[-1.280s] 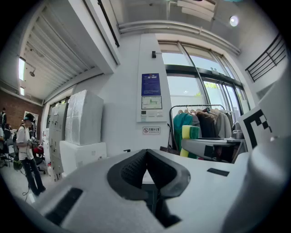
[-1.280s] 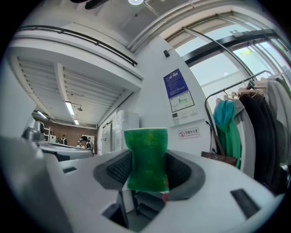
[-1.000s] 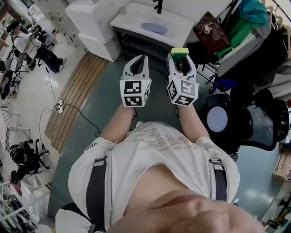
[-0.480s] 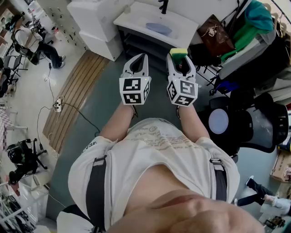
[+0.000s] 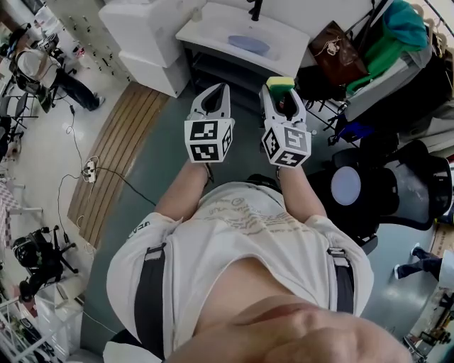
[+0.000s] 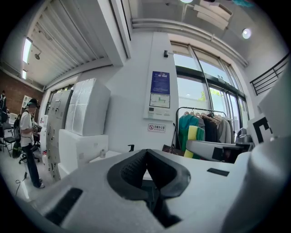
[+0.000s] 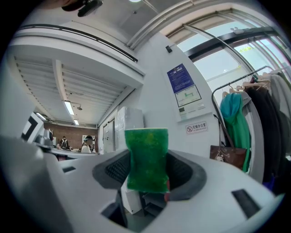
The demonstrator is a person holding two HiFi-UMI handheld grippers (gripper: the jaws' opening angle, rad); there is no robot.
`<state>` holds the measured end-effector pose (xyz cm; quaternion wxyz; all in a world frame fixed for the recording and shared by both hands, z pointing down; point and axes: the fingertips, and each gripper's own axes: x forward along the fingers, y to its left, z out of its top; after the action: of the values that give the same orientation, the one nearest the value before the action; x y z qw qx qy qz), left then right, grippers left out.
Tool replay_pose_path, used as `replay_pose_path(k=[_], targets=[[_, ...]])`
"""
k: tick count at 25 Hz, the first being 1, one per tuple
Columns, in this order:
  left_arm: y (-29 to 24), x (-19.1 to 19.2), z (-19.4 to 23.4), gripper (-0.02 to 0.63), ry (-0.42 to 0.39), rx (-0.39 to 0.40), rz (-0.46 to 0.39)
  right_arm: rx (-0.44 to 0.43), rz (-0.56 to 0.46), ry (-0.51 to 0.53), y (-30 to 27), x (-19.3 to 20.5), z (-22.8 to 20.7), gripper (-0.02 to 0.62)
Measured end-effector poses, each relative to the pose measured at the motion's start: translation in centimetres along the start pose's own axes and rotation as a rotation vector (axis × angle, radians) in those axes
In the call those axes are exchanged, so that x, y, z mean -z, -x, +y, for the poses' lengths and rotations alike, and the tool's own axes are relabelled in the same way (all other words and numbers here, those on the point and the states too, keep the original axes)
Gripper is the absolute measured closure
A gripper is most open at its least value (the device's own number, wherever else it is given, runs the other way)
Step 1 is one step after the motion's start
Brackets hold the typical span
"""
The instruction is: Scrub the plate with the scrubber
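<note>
A bluish plate (image 5: 248, 45) lies on the white sink counter (image 5: 206, 32) ahead of me, below a dark faucet (image 5: 255, 8). My right gripper (image 5: 281, 91) is shut on a green-and-yellow scrubber (image 5: 279, 83), held level and short of the counter. In the right gripper view the green scrubber (image 7: 146, 159) stands upright, pinched in my right gripper (image 7: 146, 175). Beside it, my left gripper (image 5: 215, 96) is shut with nothing in it; the left gripper view shows my left gripper (image 6: 146, 154) with its pads pressed together. The scrubber (image 6: 196, 141) also shows there at right.
A brown bag (image 5: 332, 48) and hanging clothes (image 5: 386, 35) stand right of the counter. A black office chair (image 5: 408, 188) and round stool (image 5: 345, 186) are at right. White cabinets (image 5: 142, 32), a wooden mat (image 5: 117, 149) and a floor cable (image 5: 89, 169) lie left.
Both grippers stay side by side while the counter and plate have drawn a little nearer. A person's feet have appeared at the lower right of the head view.
</note>
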<state>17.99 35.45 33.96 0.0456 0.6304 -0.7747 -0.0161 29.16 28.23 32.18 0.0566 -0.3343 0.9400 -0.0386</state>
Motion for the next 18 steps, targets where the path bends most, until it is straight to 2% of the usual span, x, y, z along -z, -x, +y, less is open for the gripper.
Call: replay_pose_path(k=[11,18], targets=[[-1.8,0.1,3.2,0.584,-0.025,-0.006,0.003,-0.015,-0.017,0.003,-3.5,0.9,1.2,0.363],[-6.0,-0.2,5.3,0.584,-0.036,0.003,-0.002,-0.011,-0.020,-0.005,-8.1,1.6,-0.2,0.363]])
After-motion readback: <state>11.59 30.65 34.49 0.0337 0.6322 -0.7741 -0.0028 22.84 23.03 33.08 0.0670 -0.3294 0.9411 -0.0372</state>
